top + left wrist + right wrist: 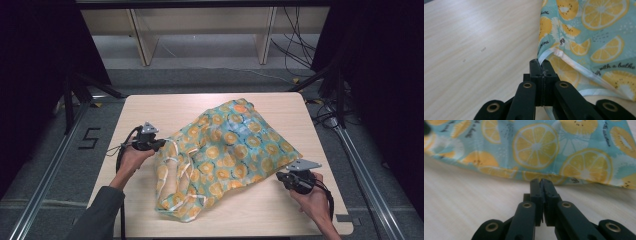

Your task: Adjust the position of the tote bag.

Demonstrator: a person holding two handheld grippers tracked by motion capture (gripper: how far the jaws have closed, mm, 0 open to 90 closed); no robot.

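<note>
The thin teal fabric bag with orange citrus print [227, 150] looks light and floppy; left gripper [540, 62] jaws pinch its white-trimmed hem, right gripper [540, 181] jaws are closed at its edge, hold uncertain.

The setting was a lab-style recording bay: a pale wooden table [150, 107] stood between aluminium rails [45, 187] and black curtains [30, 60], with loose cables [295, 47] trailing far right.
</note>
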